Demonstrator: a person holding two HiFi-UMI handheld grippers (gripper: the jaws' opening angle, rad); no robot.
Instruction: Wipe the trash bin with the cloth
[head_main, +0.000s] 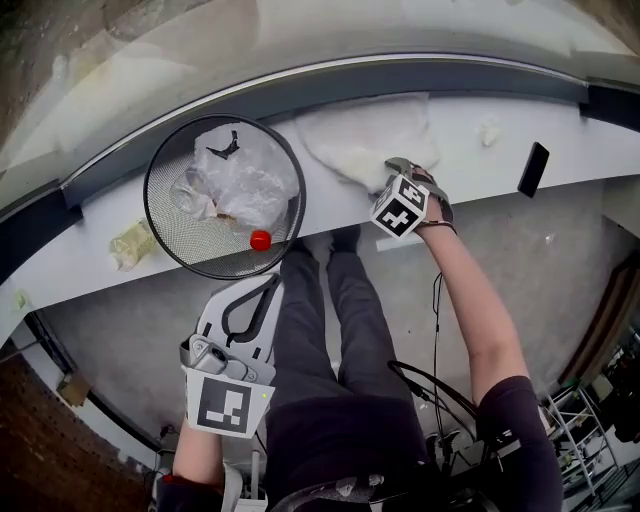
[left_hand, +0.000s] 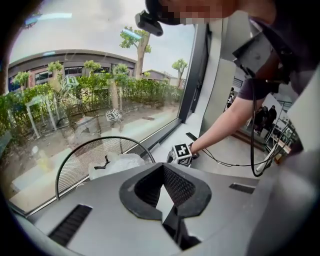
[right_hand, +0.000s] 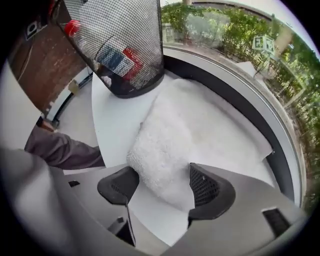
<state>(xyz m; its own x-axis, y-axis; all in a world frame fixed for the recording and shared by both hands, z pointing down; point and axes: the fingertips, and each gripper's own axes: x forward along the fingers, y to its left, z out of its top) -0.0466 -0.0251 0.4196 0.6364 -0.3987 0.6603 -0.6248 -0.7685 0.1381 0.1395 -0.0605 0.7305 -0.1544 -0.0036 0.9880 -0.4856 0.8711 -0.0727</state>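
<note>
The black mesh trash bin (head_main: 222, 195) stands on the white ledge (head_main: 480, 165) by the window, with clear plastic bags and a red cap inside. To its right lies the white fluffy cloth (head_main: 365, 140). My right gripper (head_main: 395, 170) points down at the cloth's near edge. In the right gripper view it (right_hand: 162, 185) is open, and the cloth (right_hand: 170, 135) lies between its pads untouched, the bin (right_hand: 125, 45) just beyond. My left gripper (head_main: 250, 305) hangs below the ledge in front of the bin, shut (left_hand: 163, 187) on nothing, facing the bin (left_hand: 85, 160).
A dark flat phone-like slab (head_main: 533, 168) rests near the ledge's right end. A crumpled yellowish wad (head_main: 132, 243) lies left of the bin and a small white scrap (head_main: 489, 130) right of the cloth. The person's legs (head_main: 330, 300) stand against the ledge; cables (head_main: 440, 380) hang at the right.
</note>
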